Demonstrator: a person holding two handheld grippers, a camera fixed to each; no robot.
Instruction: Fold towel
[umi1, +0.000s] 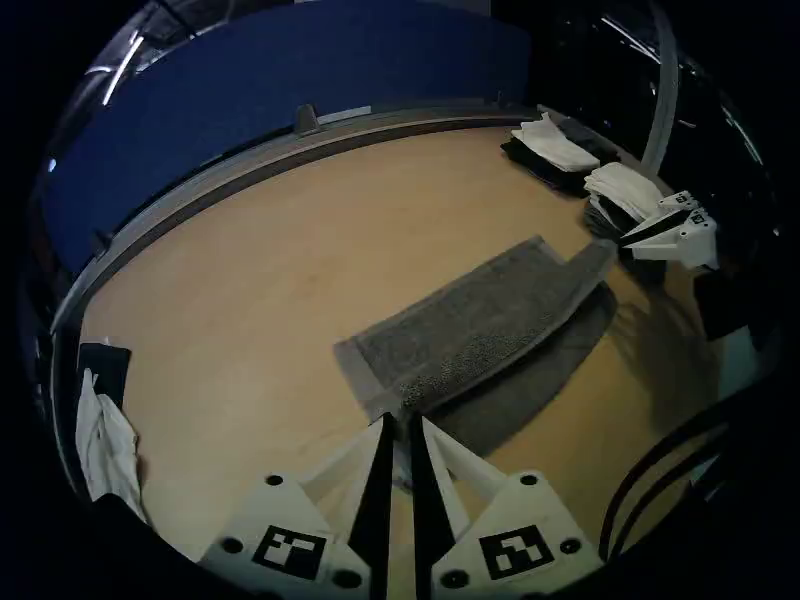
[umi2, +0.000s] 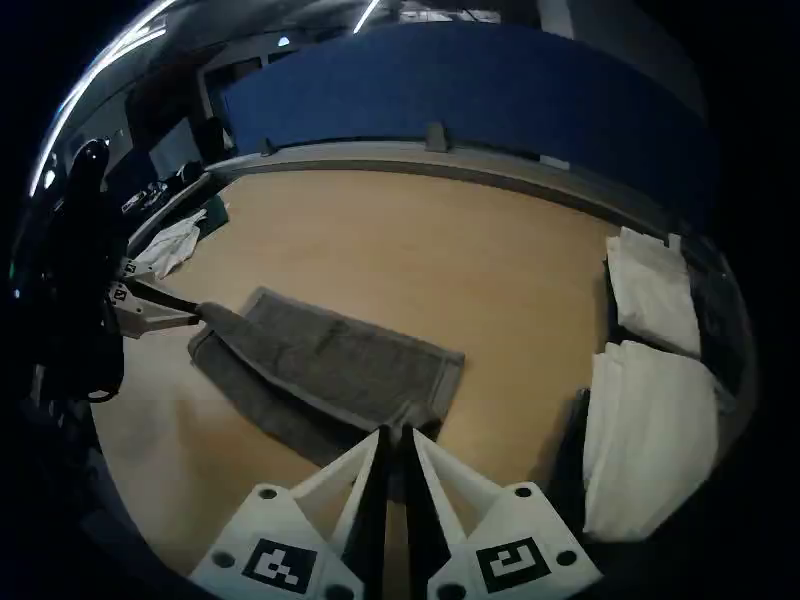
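White cloth (umi1: 105, 445) lies crumpled at the far left edge of the wooden table (umi1: 250, 280), well apart from the work. Next along, the left tongs (umi1: 402, 428) are closed to a sliver and have one end of the grey towel (umi1: 480, 325) nipped between their tips. The towel runs across the middle of the table, its lower part flat on the wood and one long edge lifted and stretched above it, which I take to be partway through a lengthwise fold. At the other end the right tongs (umi2: 397, 432) are pinched down just as tight on the opposite corner. Beyond them, on the right side of the table, sit stacks of folded white towels (umi2: 650, 430). What I'd worry about is that each hold looks like a small bite of cloth, so a tug from either hand could pull a corner free and drop the lifted edge in a heap. If one hand travels further than the other, the edge will land askew and the halves won't match. The middle hangs unsupported between the two holds, so it may sag and drag the bottom layer out of place. The tips cover the pinch itself, so I can't tell how much cloth is caught, or whether it is one layer or two. The upper layer hides part of what lies beneath, the light is dim, and the stacks on the right are cut off at the edge of sight.
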